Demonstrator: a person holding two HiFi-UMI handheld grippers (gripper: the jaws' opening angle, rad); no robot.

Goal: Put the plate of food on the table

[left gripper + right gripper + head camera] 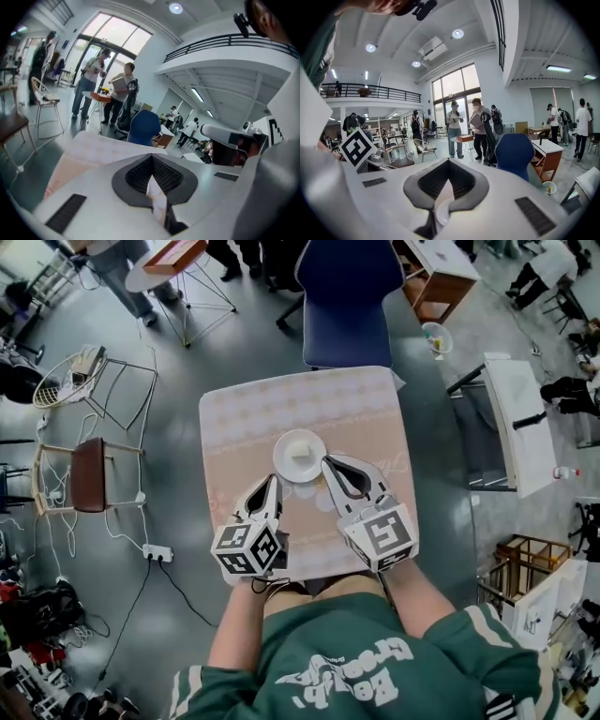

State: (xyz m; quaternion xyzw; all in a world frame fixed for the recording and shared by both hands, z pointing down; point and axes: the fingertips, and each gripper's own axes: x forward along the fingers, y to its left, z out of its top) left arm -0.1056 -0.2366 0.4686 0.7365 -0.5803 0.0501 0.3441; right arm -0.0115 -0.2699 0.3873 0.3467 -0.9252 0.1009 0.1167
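A white plate with a pale piece of food rests on the small table, which has a beige patterned cloth. My right gripper is shut, and its tips sit at the plate's right rim; whether they touch it I cannot tell. Through the gap behind its closed tips, the right gripper view shows part of the plate. My left gripper is shut with nothing in it, just short of the plate's near-left rim. In the left gripper view the closed jaws hang over the cloth.
A blue office chair stands at the table's far side. A wooden chair and a wire chair are off to the left. A white desk is on the right. People stand at the back.
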